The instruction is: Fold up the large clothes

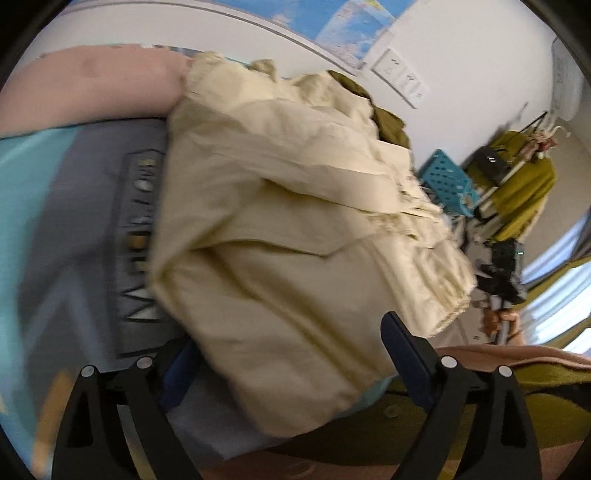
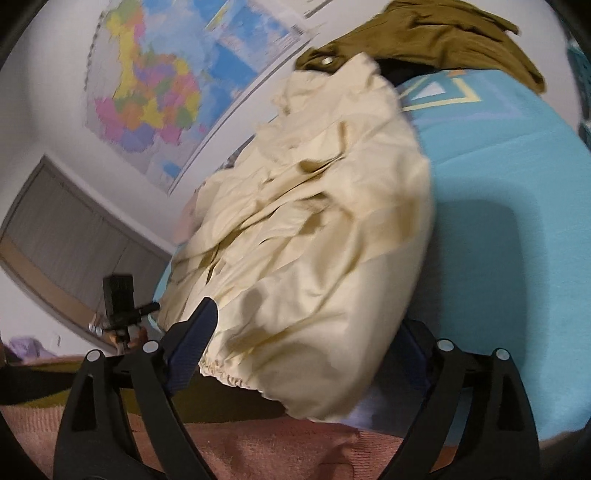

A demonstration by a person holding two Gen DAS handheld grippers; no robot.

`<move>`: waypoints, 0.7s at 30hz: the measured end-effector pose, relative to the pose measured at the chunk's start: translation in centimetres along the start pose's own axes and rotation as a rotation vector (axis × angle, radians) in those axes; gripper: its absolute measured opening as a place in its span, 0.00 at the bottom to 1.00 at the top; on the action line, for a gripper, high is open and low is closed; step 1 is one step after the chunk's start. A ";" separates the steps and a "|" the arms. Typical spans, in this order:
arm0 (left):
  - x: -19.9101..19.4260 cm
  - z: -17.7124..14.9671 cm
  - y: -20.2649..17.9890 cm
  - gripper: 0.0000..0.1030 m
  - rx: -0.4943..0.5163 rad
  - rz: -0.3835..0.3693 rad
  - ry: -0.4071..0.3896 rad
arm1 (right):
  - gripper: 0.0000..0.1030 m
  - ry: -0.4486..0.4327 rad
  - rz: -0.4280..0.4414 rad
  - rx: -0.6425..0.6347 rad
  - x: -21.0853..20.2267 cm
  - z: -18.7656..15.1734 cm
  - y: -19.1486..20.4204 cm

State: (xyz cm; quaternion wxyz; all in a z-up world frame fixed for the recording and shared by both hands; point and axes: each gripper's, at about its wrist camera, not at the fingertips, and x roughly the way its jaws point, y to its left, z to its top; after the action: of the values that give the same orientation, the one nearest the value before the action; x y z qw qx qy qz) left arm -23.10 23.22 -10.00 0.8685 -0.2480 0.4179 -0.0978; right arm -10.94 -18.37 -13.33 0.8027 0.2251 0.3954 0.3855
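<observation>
Risking a slumped fold on the bed (image 2: 517,206)
Both grippers, left (image 1: 291,365) and right (image 2: 314,350), stood released around the cream garment (image 1: 295,221); loose, rumpled layers could slide apart unheld.

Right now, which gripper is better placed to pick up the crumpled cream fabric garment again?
Probably the right gripper: its open jaws straddle the cream garment's gathered hem. The left gripper, also open, faces a smooth folded panel with no free edge to pinch.

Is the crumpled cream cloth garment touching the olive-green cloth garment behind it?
Touching: in the right wrist view the cream garment overlaps the olive-green garment at its buttoned edge.
</observation>
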 end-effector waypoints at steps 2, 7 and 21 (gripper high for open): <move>0.7 0.1 -0.7 0.86 0.008 -0.019 0.000 | 0.85 0.005 0.018 -0.007 0.5 0.0 0.3; 1.3 0.6 -0.9 0.51 -0.029 0.005 -0.018 | 0.79 0.016 0.097 0.003 0.6 -0.2 0.6; 2.1 0.9 -1.7 0.78 -0.018 -0.013 0.015 | 0.76 0.035 0.011 -0.014 0.1 -1.7 1.0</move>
State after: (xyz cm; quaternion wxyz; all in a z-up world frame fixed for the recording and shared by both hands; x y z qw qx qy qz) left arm -21.02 21.28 -10.08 0.8625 -0.2578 0.4235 -0.1016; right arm -12.71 -17.64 -13.70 0.7949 0.2150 0.4056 0.3967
